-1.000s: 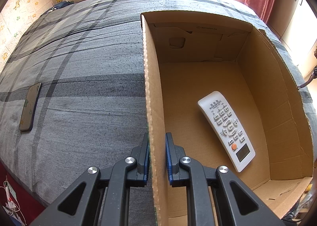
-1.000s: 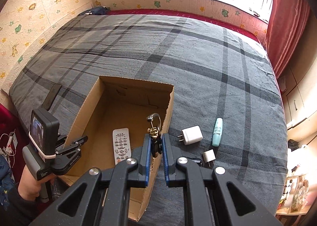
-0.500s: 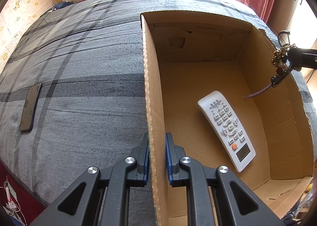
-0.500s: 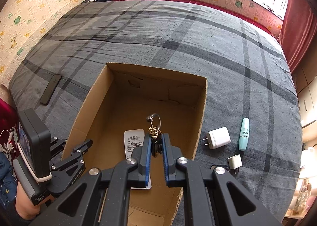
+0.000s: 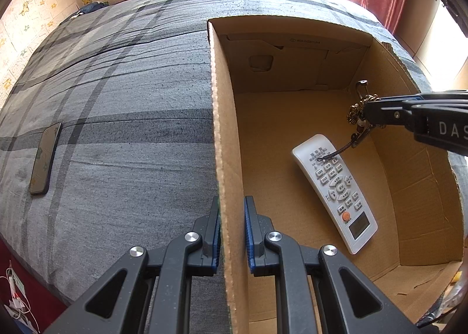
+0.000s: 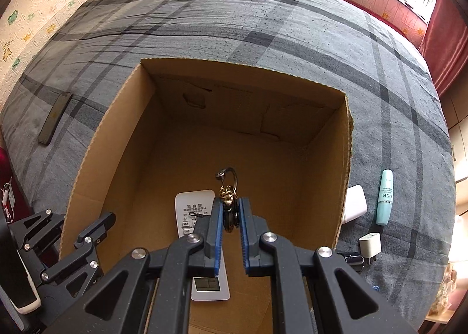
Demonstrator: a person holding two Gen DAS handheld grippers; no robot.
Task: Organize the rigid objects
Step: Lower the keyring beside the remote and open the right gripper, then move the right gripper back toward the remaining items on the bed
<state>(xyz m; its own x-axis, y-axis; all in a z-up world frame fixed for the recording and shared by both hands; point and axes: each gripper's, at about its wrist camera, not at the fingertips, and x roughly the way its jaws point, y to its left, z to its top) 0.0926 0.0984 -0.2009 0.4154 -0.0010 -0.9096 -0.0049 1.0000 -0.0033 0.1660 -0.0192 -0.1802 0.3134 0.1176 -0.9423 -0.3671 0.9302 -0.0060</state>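
We see an open cardboard box (image 6: 122,135) on the grey plaid bed (image 6: 263,18). On its floor lies a white remote (image 5: 336,187), buttons up, display end toward the near wall. Nothing else rests on the floor that we can make out.

Our right gripper (image 6: 229,218) hangs over the inside of the box, above the remote. Its jaws are clamped on a keychain (image 6: 227,199): a metal clip and gold chain stick up past the fingertips, and a thin dark cord dangles from it. In the left wrist view the keychain (image 5: 358,113) sits high near the box's right wall, the cord's end crossing in front of the remote's top; we cannot tell whether it touches.

Our left gripper (image 5: 231,228) straddles the box's left wall (image 5: 225,135), one jaw outside, one inside. The blue pads lie close against the cardboard, so the jaws appear to pinch it.

Outside the box, a dark phone (image 5: 45,158) lies flat on the bed well to the left. Right of the box, a white charger (image 6: 355,203) sits just beside the wall, partly hidden by it. A smaller white plug (image 6: 370,243) lies nearer us, and a pale green tube (image 6: 384,196) lies farther right. A dark item beside the small plug is too hidden to name.
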